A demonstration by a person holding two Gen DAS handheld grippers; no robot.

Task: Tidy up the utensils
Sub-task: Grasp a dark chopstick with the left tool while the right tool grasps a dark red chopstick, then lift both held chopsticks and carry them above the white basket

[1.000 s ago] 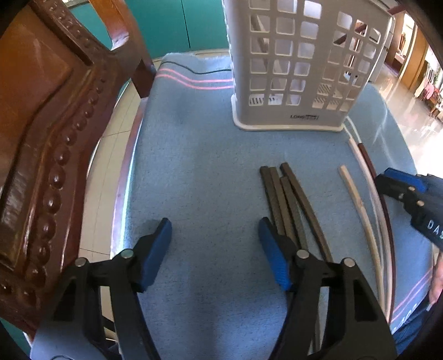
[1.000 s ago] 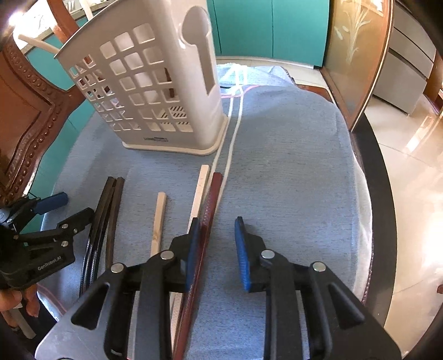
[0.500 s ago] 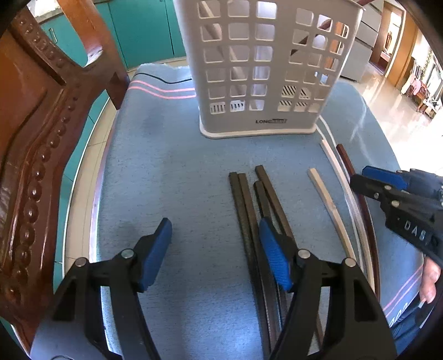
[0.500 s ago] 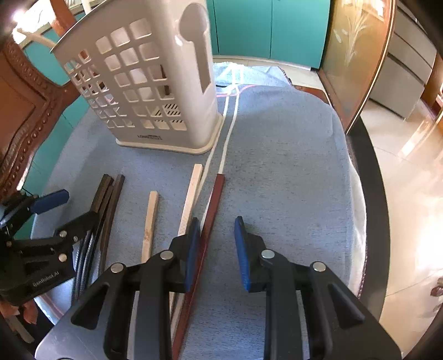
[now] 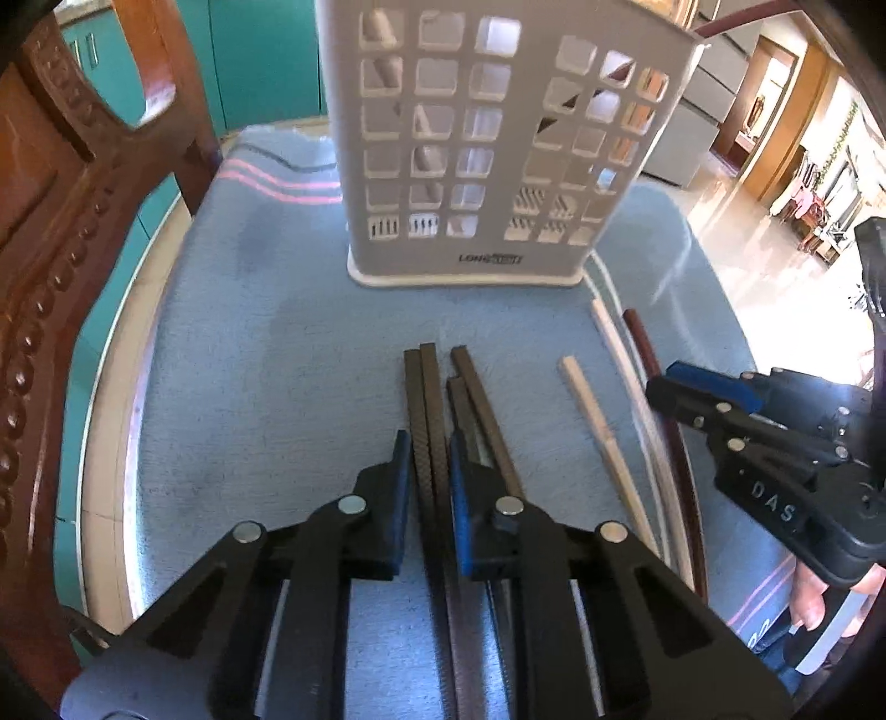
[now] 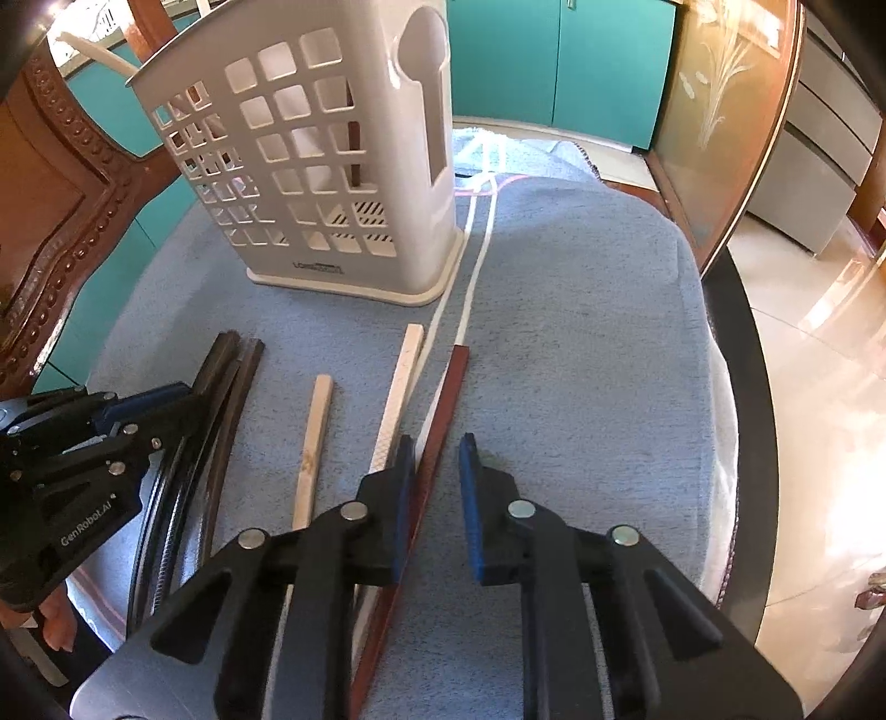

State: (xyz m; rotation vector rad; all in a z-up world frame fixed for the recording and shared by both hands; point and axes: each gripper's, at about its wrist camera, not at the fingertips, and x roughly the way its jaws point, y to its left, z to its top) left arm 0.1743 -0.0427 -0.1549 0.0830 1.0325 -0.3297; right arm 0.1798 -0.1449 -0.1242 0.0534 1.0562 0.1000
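On a blue cloth (image 5: 266, 343) lie several chopsticks in front of a white lattice basket (image 5: 470, 166) (image 6: 332, 166). My left gripper (image 5: 429, 443) is closing its jaws, and its pads touch both sides of a pair of dark chopsticks (image 5: 426, 387). Two more dark ones (image 5: 482, 399) lie just right of it. My right gripper (image 6: 437, 448) is also closing. A red-brown chopstick (image 6: 451, 387) lies between its jaws against the left pad, with a gap to the right pad. A white chopstick (image 6: 401, 382) and a pale wooden one (image 6: 315, 432) lie to its left.
A carved wooden chair (image 5: 55, 249) stands close at the left of the round table. The table's dark rim (image 6: 742, 343) curves along the right, with shiny floor beyond. A white stick (image 6: 94, 50) pokes out of the basket. A hand (image 5: 814, 603) shows at the lower right.
My left gripper shifted right over the dark chopsticks and its wide jaws came together around two of them. The right gripper's jaws narrowed slightly around the red-brown chopstick.
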